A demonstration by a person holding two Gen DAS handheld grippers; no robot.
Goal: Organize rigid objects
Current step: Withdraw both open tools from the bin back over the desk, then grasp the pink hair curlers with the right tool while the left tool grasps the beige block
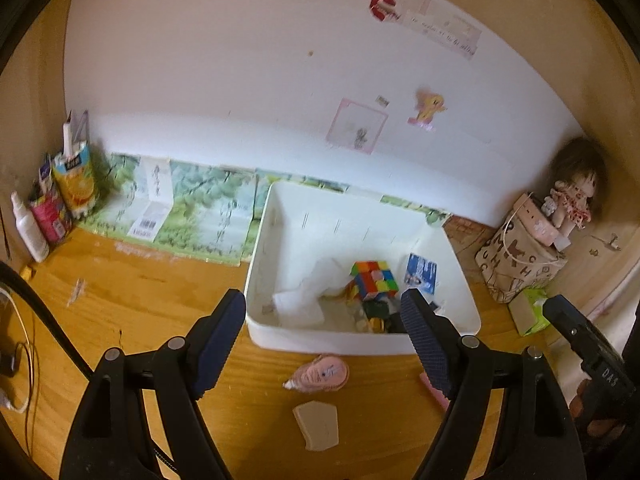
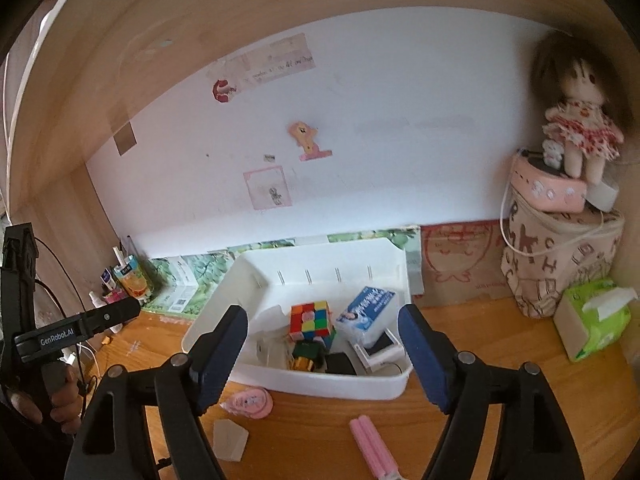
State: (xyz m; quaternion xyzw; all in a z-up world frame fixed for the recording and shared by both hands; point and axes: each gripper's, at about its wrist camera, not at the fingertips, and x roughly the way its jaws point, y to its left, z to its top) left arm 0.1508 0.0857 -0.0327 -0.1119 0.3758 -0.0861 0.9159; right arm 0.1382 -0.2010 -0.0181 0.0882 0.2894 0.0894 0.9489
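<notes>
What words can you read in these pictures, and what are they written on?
"GenRobot.AI": on the left gripper, on its black body as seen from the right wrist camera.
"DAS": on the right gripper's black body, seen from the left wrist camera.
Too blurred to read: the blue-and-white box in the white bin, the orange juice carton, and the wall stickers.

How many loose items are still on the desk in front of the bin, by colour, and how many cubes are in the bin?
Pink on desk: 2, a pink round item and a pink stick
Whitish on desk: 1, a translucent flat piece
Multicolour cubes in the white bin: 1 clear, a Rubik's cube
Total: 4
</notes>
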